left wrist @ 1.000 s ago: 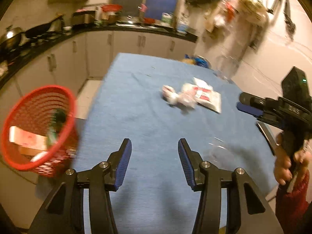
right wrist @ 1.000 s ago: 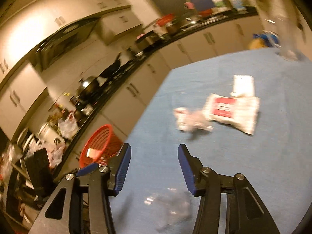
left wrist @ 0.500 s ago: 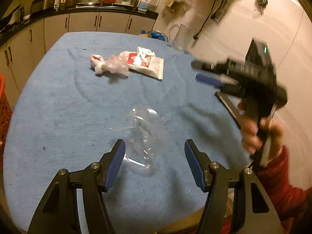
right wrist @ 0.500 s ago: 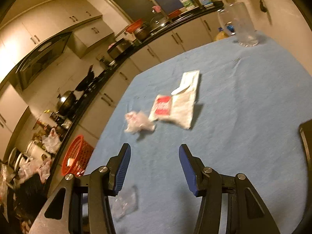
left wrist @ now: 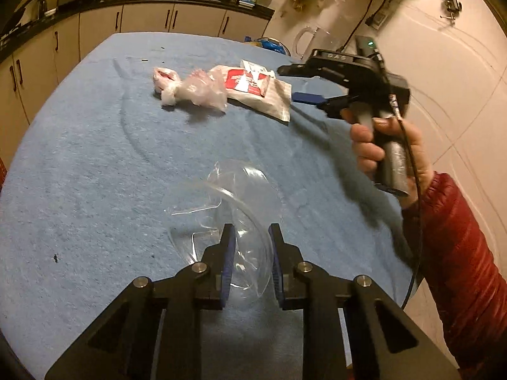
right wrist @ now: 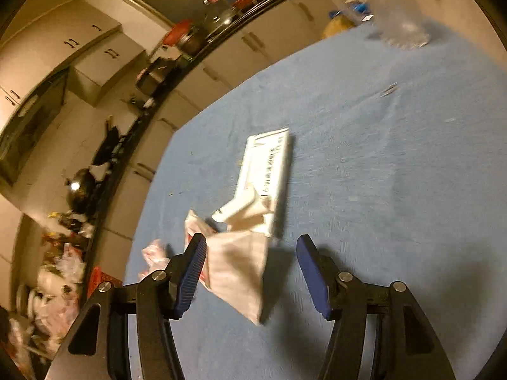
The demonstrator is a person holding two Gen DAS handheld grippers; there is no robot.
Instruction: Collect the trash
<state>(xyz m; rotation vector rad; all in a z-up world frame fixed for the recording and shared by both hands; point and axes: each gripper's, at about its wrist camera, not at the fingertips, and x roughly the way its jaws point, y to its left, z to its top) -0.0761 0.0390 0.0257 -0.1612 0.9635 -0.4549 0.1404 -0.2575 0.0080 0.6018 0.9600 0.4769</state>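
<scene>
Blue cloth covers the table, with kitchen cabinets and a cluttered counter along the far side. My left gripper has its fingers drawn close together on the near edge of a clear plastic wrapper, which lies crumpled and see-through on the cloth; the pads press its film between them. My right gripper stands wide open, low over a white packet with a red label, one finger on each side and neither touching it. From the left camera the packet lies at the far right of the table, its writing too blurred to read. A white paper slip with black print, also unreadable, rests against the packet's far end. A knotted pinkish plastic bag sits just left of the packet. A red basket shows beyond the table's left edge.
</scene>
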